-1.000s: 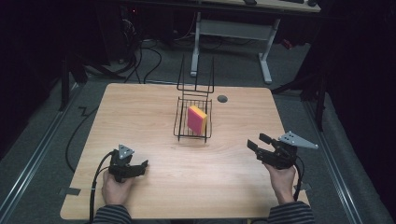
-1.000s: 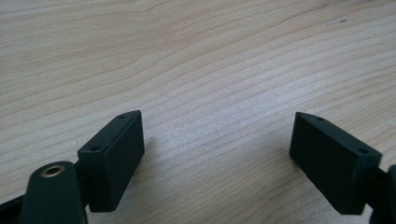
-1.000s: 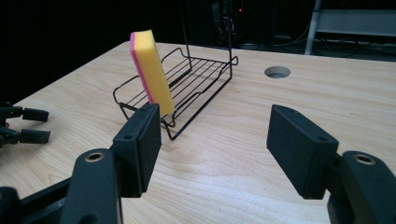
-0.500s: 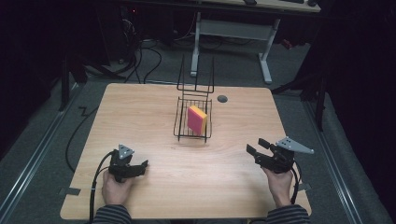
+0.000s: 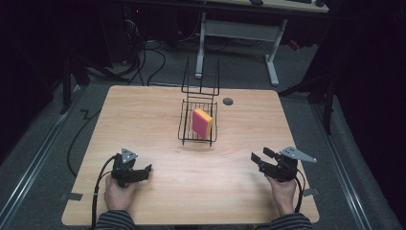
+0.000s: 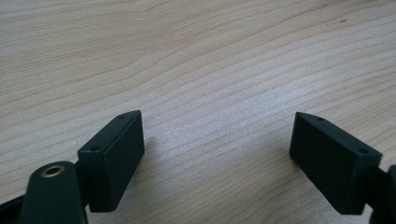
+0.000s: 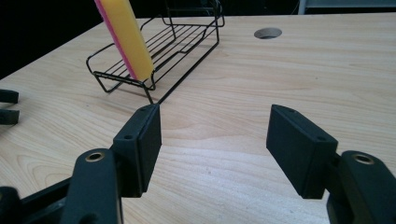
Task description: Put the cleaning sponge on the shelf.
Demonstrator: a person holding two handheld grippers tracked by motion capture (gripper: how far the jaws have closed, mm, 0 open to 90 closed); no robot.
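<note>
Both grippers parked at the near edge of the light wood-grain table [image 5: 143, 120], one per corner, nothing in either.

My left gripper [image 5: 144, 171] sits near-left, low over the tabletop, pointing right toward the middle. Jaws wide apart, bare wood between them in the left gripper view [image 6: 217, 144]. Not gripping anything.

My right gripper [image 5: 259, 157] is near-right, pointing left and a bit away from me, toward the rack. Jaws spread wide too; in the right gripper view [image 7: 214, 140] only tabletop shows in the gap. Empty. Grey three-cornered plate on top sticks out to the right.

Nearest thing to both: the black wire rack [image 5: 184, 120], mid-table, slightly toward the far side, with a tall wire back rising at its far end. A yellow-and-pink rectangular sponge [image 5: 202, 122] stands on edge inside it, leaning, yellow face to the right, pink to the left. From the right gripper view the rack [image 7: 187, 37] is ahead and left of my jaws, the sponge [image 7: 123, 35] tilted at its near end, lower edge down in the wires.

Rack is well apart from both grippers. Open wood between each gripper and the rack, no obstruction on either line.

Other stuff: round cable hole [image 5: 228, 101] in the table, just right of the rack's far end. White-legged desk frame [image 5: 239, 33] beyond the far edge, dark cables [image 5: 153, 57] on the floor back left. Left gripper's cable runs off the near edge beside my hand.
</note>
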